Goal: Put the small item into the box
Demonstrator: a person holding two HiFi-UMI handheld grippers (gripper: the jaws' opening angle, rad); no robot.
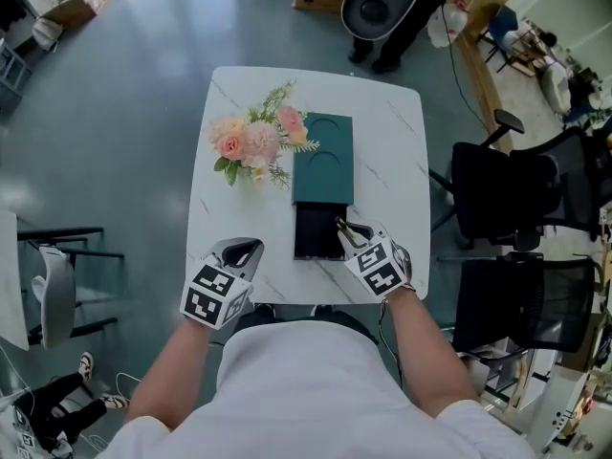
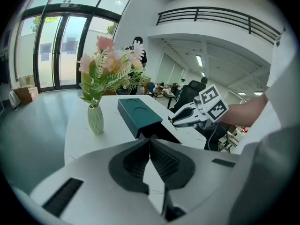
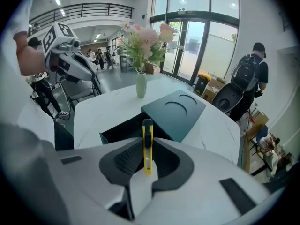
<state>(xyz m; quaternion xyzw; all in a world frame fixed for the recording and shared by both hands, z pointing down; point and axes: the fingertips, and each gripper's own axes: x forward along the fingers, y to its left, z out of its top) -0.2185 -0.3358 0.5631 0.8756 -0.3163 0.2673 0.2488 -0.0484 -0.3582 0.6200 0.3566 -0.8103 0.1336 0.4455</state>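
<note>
A dark teal box (image 1: pixel 323 165) lies in the middle of the white marble table (image 1: pixel 397 151), its black inner tray (image 1: pixel 314 232) slid out toward me. My right gripper (image 1: pixel 342 228) hovers at the tray's right near corner, shut on a small yellow utility knife (image 3: pixel 147 131) that stands upright between the pads. In the right gripper view the open tray (image 3: pixel 123 128) lies just beyond the jaws. My left gripper (image 1: pixel 245 251) rests low at the table's near left edge, shut with nothing in it (image 2: pixel 150 142), and points toward the box (image 2: pixel 139 114).
A vase of pink flowers (image 1: pixel 256 142) stands just left of the box. Black office chairs (image 1: pixel 516 204) crowd the table's right side. A person with a black bag (image 1: pixel 381 3) stands beyond the far edge. A white chair (image 1: pixel 53 295) is at the left.
</note>
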